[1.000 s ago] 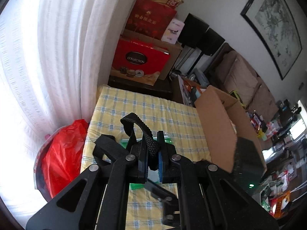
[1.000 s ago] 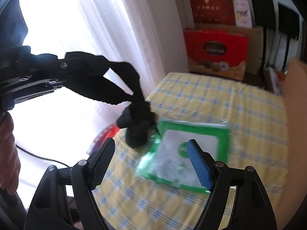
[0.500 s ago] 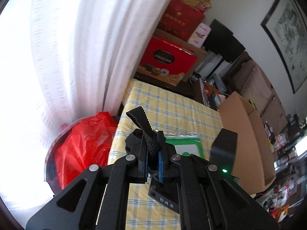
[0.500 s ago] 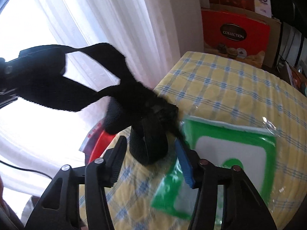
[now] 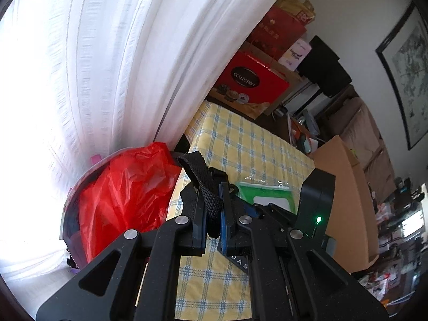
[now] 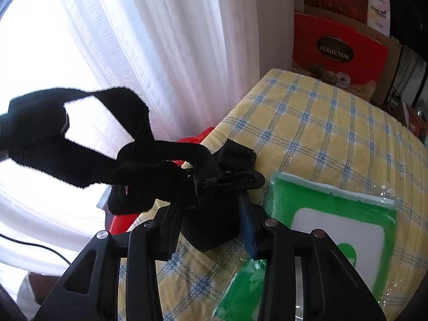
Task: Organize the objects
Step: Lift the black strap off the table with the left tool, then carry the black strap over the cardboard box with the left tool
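Pinching one flat end of a black woven nylon strap point(image 5: 207, 195), the left hand-held gripper point(image 5: 212, 214) has its jaws nearly together, with only the webbing between the pads. That end stands up out of the jaws and leans up-left, its cut tip showing a coarse ribbed weave.

From the right wrist view, the strap's long axis runs from the left hand-held gripper at the far left edge, sloping down to the right toward the right hand-held gripper point(image 6: 211, 230). Along the way it twists and doubles into loops. Near the right hand-held gripper it gathers into a thick bundle with a black plastic clip point(image 6: 230, 183) pointing right.

The right hand-held gripper's jaws have just been closing and are partly open, with the folded bundle between them. Both pads appear to touch the webbing; whether they press firmly cannot be told.

The bundle sits at the corner of the bench covered in yellow cloth with blue checks point(image 6: 321, 123). A green and white plastic packet point(image 6: 334, 230) lies flat just right of the right hand-held gripper. A red plastic bag point(image 5: 120, 200) is left of the left hand-held gripper, below a white sheer curtain point(image 5: 107, 53).
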{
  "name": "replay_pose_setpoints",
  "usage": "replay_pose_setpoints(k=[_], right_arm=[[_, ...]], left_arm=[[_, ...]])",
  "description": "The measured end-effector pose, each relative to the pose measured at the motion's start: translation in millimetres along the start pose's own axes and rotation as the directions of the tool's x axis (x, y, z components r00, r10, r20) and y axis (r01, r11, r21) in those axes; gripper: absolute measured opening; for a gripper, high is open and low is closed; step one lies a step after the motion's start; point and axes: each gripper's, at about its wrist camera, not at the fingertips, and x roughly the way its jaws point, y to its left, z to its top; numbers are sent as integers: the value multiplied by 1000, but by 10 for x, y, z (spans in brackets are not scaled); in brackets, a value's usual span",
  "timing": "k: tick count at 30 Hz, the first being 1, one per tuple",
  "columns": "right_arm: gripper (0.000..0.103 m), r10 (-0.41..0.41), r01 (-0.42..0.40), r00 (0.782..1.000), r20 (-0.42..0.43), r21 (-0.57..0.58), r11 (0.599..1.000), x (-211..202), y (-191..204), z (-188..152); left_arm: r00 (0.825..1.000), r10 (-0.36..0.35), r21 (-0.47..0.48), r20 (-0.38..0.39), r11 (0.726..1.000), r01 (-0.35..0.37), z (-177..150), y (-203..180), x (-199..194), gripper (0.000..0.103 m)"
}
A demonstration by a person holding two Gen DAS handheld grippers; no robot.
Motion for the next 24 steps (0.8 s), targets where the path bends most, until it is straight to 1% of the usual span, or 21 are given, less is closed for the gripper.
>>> replay_pose_setpoints(k=[1, 2, 3, 5, 8, 9, 10, 14, 19, 24], right_arm=[[24, -6, 6, 1000, -7, 1, 1000, 3, -7, 8], [17, -13, 13, 1000, -13, 0, 1000, 3, -13, 8], [15, -8, 8, 1000, -12, 6, 1000, -7, -32, 0], [14, 17, -17, 1000, 6, 41, 999, -63, -90, -29], [14, 27, -29, 999, 39, 58, 998, -173, -139, -22], [13, 22, -25, 998, 56, 57, 998, -238, -145, -14], [9, 19, -23, 997, 73, 58, 998, -309, -154, 3], [9, 17, -27, 991, 133, 72, 997, -675, -220, 80], [8, -5, -16, 979, 204, 100, 995, -1216, -380, 167], [8, -37, 2, 962, 270, 130, 992, -1877, -597, 204]], left_arm=[[1000, -1, 0, -2, 1000, 1, -7, -8, 1, 7], [1000, -4, 0, -4, 1000, 4, -14, -14, 0, 7], [1000, -8, 0, -7, 1000, 8, -25, -22, -2, 7], [1000, -12, 4, -9, 1000, 12, -35, -52, -16, 7], [1000, -12, 20, -9, 1000, 13, -35, -129, -54, 7], [1000, -14, 29, -8, 999, 14, -33, -171, -76, 7], [1000, -16, 33, -7, 999, 16, -25, -197, -92, 7], [999, -41, 54, 4, 998, 41, 21, -384, -198, 7], [996, -88, 122, 9, 989, 86, 92, -808, -332, 7], [989, -150, 203, -5, 968, 148, 145, -1356, -458, 7]])
